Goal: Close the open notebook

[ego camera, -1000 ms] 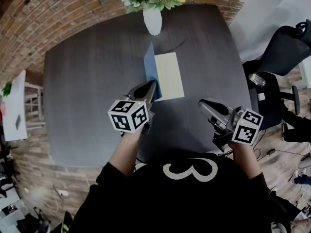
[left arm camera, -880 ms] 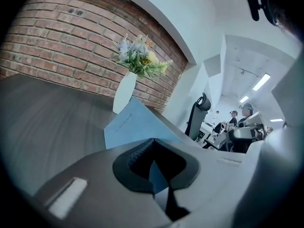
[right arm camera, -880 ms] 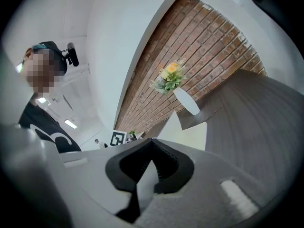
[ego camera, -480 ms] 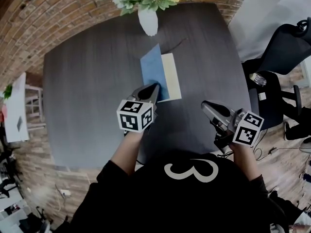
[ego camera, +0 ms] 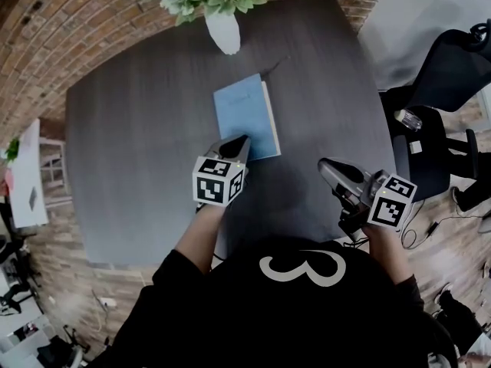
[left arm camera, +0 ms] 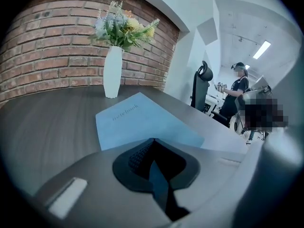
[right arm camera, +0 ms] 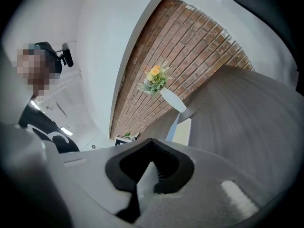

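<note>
The notebook [ego camera: 245, 117] lies shut on the dark table [ego camera: 130, 136], blue cover up, with a cream page edge along its right side. My left gripper [ego camera: 242, 139] is shut and empty, its tips right at the notebook's near left corner. In the left gripper view the blue cover [left arm camera: 137, 120] spreads just beyond the closed left gripper [left arm camera: 153, 139]. My right gripper [ego camera: 325, 165] is shut on nothing and hovers near the table's front right, apart from the notebook. The right gripper view shows the notebook [right arm camera: 184, 132] far off past the right gripper [right arm camera: 152, 139].
A white vase [ego camera: 224, 31] of flowers stands at the table's far edge, behind the notebook. A black office chair [ego camera: 453, 67] sits off the right side. Another person [left arm camera: 236, 91] stands in the background of the left gripper view. A brick wall runs behind the table.
The blue cover, upright a second ago, has swung down to the right over the cream pages, and the notebook now lies shut. The right gripper has barely moved.
</note>
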`<state>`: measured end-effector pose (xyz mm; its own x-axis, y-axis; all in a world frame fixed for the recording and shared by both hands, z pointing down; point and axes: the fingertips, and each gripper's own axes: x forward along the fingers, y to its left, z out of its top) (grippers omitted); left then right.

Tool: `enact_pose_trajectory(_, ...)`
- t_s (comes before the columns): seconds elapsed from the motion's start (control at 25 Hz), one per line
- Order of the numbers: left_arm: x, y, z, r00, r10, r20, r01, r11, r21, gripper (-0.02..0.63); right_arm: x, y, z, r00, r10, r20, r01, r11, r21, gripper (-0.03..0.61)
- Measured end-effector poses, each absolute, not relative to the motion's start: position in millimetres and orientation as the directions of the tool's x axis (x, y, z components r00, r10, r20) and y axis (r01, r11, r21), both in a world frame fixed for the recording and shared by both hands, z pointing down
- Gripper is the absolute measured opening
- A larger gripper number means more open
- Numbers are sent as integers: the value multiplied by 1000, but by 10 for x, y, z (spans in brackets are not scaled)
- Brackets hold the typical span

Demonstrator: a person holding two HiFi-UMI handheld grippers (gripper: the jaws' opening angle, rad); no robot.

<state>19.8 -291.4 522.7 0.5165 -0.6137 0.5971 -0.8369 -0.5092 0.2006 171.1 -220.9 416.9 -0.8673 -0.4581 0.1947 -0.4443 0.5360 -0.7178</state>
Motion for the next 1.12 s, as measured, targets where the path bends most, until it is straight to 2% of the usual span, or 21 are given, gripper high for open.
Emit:
enact_pose_trajectory(0.52, 272, -2904, 5409, 465, -589, 660, -858, -483, 174, 18, 1833, -2369, 4239, -894, -405, 192, -405, 546, -733, 2)
enact_pose_trajectory(1.12, 306, -2925, 5545, 323, -582, 747, -877, -480, 5, 12, 2049, -2476, 4365, -923, -342, 179, -354, 566, -744, 2)
